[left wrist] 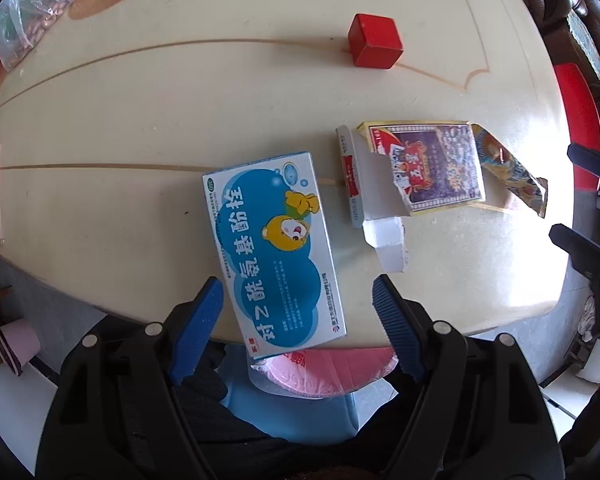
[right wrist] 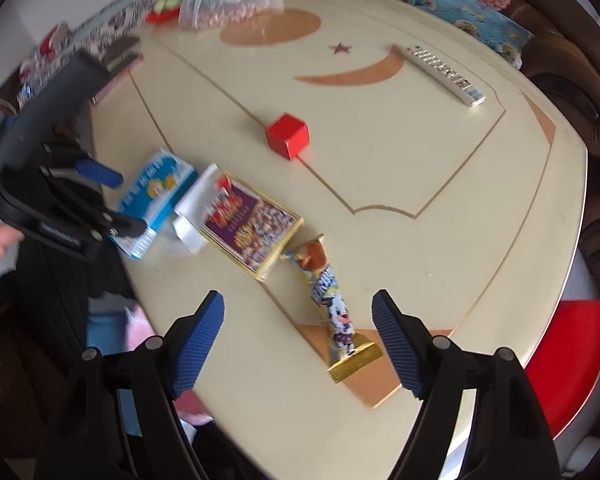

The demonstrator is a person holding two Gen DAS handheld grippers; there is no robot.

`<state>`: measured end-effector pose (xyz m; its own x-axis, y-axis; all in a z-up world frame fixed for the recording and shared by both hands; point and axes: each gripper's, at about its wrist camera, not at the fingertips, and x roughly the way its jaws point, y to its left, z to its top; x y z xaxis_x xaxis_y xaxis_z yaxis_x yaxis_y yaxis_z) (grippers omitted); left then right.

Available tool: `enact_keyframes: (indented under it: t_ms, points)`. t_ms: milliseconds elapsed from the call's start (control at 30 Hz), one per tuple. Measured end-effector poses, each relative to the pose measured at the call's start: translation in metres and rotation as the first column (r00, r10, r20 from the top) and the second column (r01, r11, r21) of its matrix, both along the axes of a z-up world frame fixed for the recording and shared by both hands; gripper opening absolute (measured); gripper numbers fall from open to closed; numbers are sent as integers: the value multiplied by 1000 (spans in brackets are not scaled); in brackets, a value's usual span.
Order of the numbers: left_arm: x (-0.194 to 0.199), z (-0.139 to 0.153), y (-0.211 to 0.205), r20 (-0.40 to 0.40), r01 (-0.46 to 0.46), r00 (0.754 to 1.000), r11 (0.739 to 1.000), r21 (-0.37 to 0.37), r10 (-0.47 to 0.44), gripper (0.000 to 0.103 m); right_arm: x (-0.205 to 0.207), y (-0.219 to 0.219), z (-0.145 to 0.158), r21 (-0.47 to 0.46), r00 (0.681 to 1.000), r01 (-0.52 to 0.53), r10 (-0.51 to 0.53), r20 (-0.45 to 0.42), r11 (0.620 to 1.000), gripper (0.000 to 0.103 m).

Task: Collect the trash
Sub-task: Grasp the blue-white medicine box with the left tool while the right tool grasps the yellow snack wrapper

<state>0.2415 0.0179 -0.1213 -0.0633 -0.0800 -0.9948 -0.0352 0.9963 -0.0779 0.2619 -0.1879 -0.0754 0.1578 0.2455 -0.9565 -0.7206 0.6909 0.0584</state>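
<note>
My left tongs (left wrist: 298,320) gaped wide, empty, straddling the blue medicine box (left wrist: 272,252) overhanging the table edge (left wrist: 480,320). One clumsy nudge could've tipped it off. Right tongs (right wrist: 298,320) also open, empty, over the snack wrapper (right wrist: 336,312).

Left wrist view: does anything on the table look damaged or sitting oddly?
Yes. The purple-and-gold playing-card box is torn open, its white flaps ragged and splayed. The blue-and-white medicine box overhangs the cream table's near edge, between the open left gripper's fingers.
</note>
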Motion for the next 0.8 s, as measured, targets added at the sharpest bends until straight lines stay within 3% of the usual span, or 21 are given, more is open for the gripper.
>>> enact_keyframes:
  t_ms: [433,800]
  points:
    - [7,-8,10,-2,-31,1000,999,-12,31,75,8,-1,-45,-110,999,-45,42,-25,993,75]
    - [2,-15,26,-17,-60,998,996,-61,59,75,8,6,-57,-121,998,-61,56,-41,991,75]
